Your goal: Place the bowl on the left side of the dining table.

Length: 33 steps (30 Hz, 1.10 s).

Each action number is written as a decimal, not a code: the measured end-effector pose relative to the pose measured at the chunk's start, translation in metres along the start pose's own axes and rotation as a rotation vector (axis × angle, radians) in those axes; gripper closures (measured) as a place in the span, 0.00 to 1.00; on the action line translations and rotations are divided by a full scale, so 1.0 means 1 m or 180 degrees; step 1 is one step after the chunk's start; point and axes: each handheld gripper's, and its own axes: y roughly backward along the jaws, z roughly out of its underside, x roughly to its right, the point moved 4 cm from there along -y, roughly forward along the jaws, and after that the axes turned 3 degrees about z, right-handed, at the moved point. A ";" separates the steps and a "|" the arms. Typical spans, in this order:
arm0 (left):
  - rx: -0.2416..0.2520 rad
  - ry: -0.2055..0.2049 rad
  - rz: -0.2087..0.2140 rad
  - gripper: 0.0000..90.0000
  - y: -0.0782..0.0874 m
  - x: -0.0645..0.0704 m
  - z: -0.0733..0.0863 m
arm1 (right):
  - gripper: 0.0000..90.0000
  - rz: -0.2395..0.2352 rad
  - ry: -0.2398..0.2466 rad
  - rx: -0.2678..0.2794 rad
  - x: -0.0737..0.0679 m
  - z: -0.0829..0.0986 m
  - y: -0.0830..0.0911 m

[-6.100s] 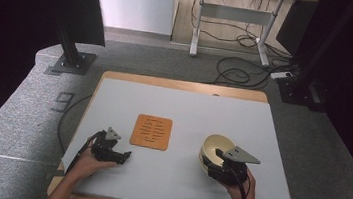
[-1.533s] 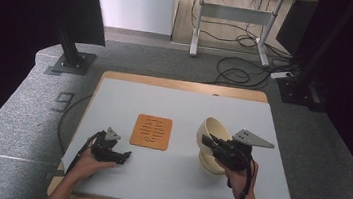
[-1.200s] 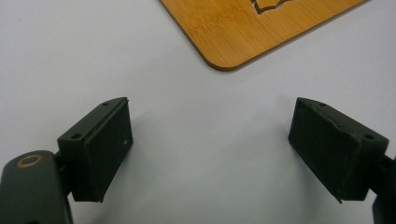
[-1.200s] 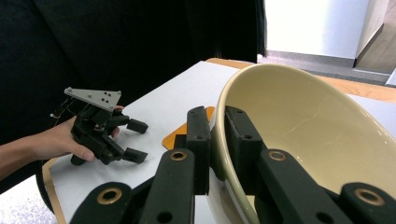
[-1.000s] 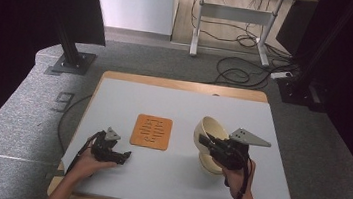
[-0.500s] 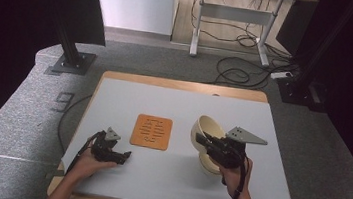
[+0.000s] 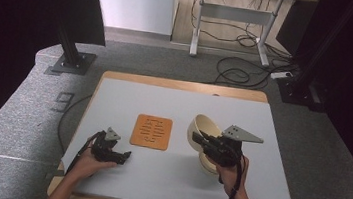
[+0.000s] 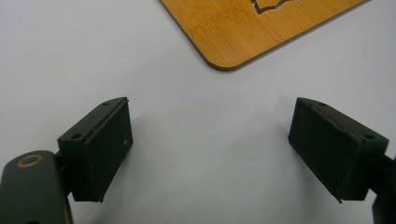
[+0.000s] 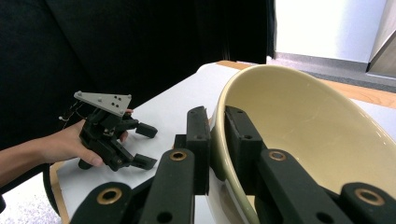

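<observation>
Cream ceramic bowl (image 7: 204, 133): lifted and tilted at the table's (image 7: 179, 105) right half, about 3 o'clock of the bamboo trivet (image 7: 151, 131). Right gripper (image 9: 215, 140): jaws closed on the bowl's rim, one inside the wall, one outside. Left gripper (image 8: 210, 154): jaws spread wide, holding nothing, resting low on the table at 7 o'clock of the trivet. Handling note: a single rim pinch may let the bowl swing; level it and lower it centred over the trivet.
</observation>
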 end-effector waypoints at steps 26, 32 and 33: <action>0.0016 0.0001 -0.0002 0.15 0.000 0.000 0.001 | 0.90 -0.0091 0.0008 -0.0015 -0.008 -0.003 -0.015; 0.0015 -0.0001 -0.0003 0.15 0.000 0.000 0.001 | 0.89 -0.0122 0.0032 -0.0032 -0.011 -0.005 -0.021; 0.0015 0.0000 -0.0002 0.15 0.000 0.000 0.001 | 0.89 -0.0135 0.0034 -0.0037 -0.012 -0.005 -0.023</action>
